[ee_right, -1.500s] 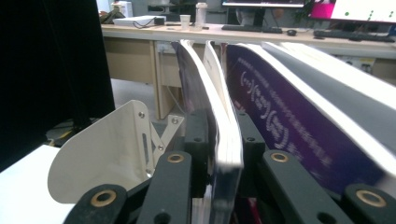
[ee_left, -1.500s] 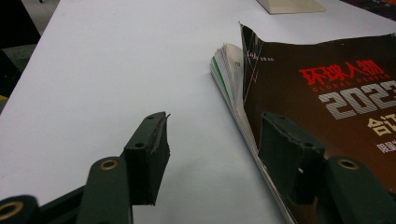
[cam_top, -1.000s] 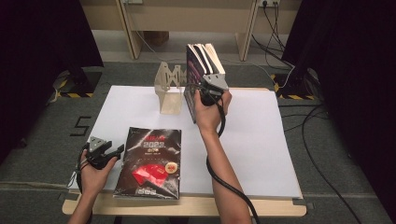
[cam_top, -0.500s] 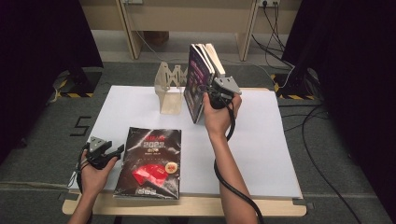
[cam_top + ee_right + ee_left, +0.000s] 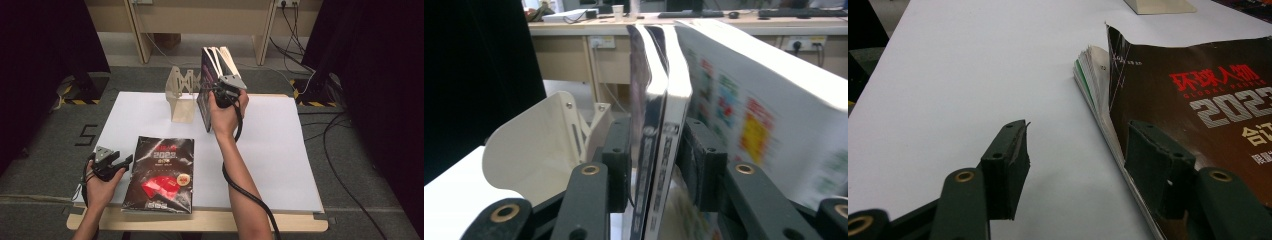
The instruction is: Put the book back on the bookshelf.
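Upright at the far side, two books [image 5: 659, 130] are clamped by the right gripper [image 5: 226, 95] beside the cream bookend [image 5: 181, 97]; the left gripper [image 5: 111, 162] rests parted by the near magazine [image 5: 161, 172], seemingly next to be shelved.

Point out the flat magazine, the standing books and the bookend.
Magazine [image 5: 161, 172]: high view, middle of its dark cover.
Standing books [image 5: 206, 95]: high view, dark outer cover facing left.
Bookend [image 5: 180, 95]: high view, its cream upright plate.
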Action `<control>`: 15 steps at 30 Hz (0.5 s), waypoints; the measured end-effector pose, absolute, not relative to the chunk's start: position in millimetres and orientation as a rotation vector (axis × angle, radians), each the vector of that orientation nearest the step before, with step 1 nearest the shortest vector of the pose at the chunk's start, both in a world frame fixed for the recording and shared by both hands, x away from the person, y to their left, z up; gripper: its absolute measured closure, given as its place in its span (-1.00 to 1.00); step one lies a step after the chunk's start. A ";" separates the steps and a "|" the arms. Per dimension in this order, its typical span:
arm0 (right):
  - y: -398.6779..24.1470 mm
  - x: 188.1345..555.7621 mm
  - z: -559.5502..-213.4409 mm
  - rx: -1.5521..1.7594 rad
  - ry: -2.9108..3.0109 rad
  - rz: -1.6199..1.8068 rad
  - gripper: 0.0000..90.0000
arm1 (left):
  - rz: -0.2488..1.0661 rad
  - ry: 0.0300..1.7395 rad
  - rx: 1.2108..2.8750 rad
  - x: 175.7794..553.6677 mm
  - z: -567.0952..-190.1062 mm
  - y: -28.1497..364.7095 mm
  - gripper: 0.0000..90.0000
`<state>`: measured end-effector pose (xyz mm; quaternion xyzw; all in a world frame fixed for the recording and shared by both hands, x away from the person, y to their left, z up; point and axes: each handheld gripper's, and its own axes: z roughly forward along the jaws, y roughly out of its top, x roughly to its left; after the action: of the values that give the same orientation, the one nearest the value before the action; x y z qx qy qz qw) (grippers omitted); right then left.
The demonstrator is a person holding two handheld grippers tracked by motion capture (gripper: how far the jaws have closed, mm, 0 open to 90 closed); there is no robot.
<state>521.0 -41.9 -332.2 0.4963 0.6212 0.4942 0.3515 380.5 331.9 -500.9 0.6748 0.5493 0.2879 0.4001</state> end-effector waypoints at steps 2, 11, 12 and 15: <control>-36.0 525.9 -330.3 1.284 1.622 1.281 0.50 | 0.730 1.386 1.706 380.4 -500.9 331.8 -0.08; -15.4 548.3 -327.3 1.293 1.678 1.276 0.50 | 0.730 1.389 1.700 380.2 -500.9 332.0 -0.08; -13.5 550.3 -327.5 1.294 1.685 1.271 0.51 | 0.728 1.388 1.699 380.2 -500.9 332.2 -0.09; -11.1 555.1 -328.8 1.284 1.702 1.265 0.54 | 0.724 1.390 1.702 380.7 -501.0 332.0 -0.09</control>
<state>555.1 -11.1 -328.8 0.4898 0.6493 0.4826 0.3249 380.7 332.0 -501.0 0.6734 0.5501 0.2866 0.4022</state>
